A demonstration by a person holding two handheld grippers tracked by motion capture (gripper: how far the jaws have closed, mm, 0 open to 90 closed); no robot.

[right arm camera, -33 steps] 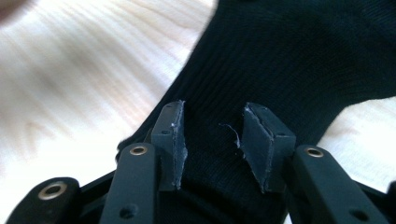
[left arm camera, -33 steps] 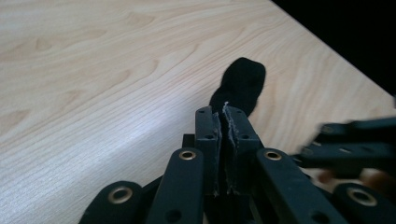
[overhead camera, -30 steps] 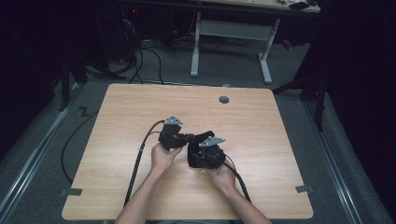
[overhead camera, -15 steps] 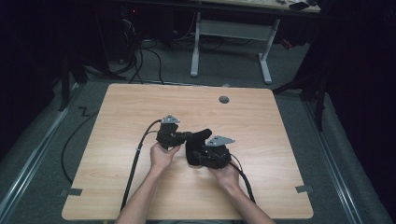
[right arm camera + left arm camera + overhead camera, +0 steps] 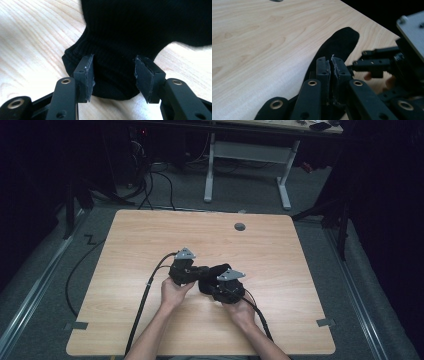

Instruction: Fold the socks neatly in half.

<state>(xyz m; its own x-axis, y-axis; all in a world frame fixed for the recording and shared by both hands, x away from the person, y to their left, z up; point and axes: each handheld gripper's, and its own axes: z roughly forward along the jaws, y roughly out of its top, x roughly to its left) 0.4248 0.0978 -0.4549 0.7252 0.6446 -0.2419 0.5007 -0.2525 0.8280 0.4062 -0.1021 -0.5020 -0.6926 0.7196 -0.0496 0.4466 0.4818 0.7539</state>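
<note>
A black sock lies on the wooden table between the two hand-held grippers. My left gripper is shut, its pads pressed together on the sock's fabric, and the toe end stretches away beyond them. My right gripper is open and its jaws have just been opening. The ribbed cuff of the sock sits between its pads without being pressed. From above, the left gripper and right gripper meet at the sock near the table's middle front.
A round grey cap sits in the tabletop at the back. Cables trail from both grippers off the front edge. Tape marks lie at the front corners. A white-legged desk stands beyond the table on the dark floor.
The right gripper has shifted slightly to the right next to the left one. Both hands otherwise stay where they were.
</note>
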